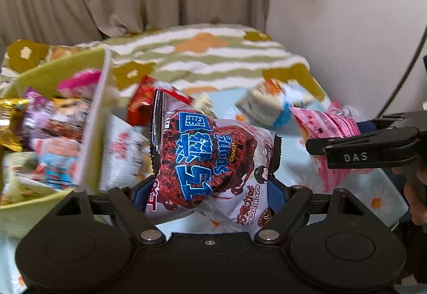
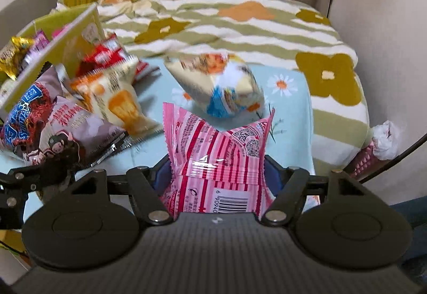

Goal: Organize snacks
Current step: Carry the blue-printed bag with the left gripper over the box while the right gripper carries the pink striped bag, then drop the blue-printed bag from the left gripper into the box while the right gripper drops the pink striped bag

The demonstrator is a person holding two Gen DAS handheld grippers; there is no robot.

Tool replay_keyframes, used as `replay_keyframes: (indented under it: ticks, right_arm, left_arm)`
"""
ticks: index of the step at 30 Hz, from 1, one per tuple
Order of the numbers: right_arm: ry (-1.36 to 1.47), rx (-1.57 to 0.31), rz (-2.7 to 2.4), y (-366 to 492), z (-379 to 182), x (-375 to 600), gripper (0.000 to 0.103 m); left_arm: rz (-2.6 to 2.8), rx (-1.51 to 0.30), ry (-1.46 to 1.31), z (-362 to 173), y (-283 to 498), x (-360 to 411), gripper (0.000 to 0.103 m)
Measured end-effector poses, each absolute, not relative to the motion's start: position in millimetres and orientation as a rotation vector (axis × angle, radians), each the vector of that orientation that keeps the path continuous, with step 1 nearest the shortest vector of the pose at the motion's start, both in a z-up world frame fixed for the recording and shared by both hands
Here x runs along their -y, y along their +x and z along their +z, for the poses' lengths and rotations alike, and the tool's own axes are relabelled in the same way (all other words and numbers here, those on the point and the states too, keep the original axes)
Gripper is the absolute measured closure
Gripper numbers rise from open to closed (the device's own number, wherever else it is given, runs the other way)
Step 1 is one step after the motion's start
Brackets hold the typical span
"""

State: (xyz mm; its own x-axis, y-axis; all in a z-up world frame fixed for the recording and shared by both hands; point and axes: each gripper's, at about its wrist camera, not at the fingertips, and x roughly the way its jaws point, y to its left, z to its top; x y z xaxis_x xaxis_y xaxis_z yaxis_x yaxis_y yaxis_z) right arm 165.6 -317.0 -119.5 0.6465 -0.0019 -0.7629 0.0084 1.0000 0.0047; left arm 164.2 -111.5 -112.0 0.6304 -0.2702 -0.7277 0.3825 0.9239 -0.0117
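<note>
Snacks are held in both tongs at once, each gripper clamped on one packet. In the left gripper, a puffy white-and-brown plastic packet of chocolate sponge crunch sits between the blue pads, jaws about half apart and pressing its lower sides; it is held just beside the white wall of a yellow-green open box, which is already heaped with mixed wrappers. Judging by that, the box is where the packets are being gathered, and this one is carried clear of the table for dropping in. The packet is glossy, with blue lettering over a dark red crumb picture and serrated black end seals.

In the right gripper, a pink-and-white striped foil packet is pinched at its middle, barcode end toward the camera, top corners flaring up. Its jaws are closed onto the wrapper, creasing it.

Loose on the pale blue daisy-print cloth lie a cream-and-blue pouch, a cream-and-orange pouch and a red packet, still to be sorted.
</note>
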Motion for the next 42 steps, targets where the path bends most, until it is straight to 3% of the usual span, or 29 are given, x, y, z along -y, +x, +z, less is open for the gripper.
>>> replay_keyframes:
  ticks: [17,29,31,34,42]
  right_arm:
    - [0.033,-0.689,0.157,190.2,-20.2,176.0,0.019]
    - [0.046,-0.688,0.178,248.6,-7.8,60.4,0.018]
    - [0.047,-0.695,0.157,255.2,-10.4,47.3,0.018]
    - [0.051,-0.709,0.120,262.3,-16.3,35.6,0.018]
    - [0.041,-0.758,0.060,271.9,-25.4,24.2,0.018]
  left_arm:
    - [-0.171,-0.688,0.067,-32.6,180.1,-39.4,0.018]
    - [-0.178,-0.760,0.036,-44.2,248.8,-137.3,0.017]
    - [-0.225,-0.782,-0.001,-49.6,256.3,-145.8,0.014]
    - [-0.280,-0.809,-0.005,-58.3,264.5,-150.5,0.000]
    - [-0.309,-0.825,0.015,-65.5,263.2,-160.8,0.000]
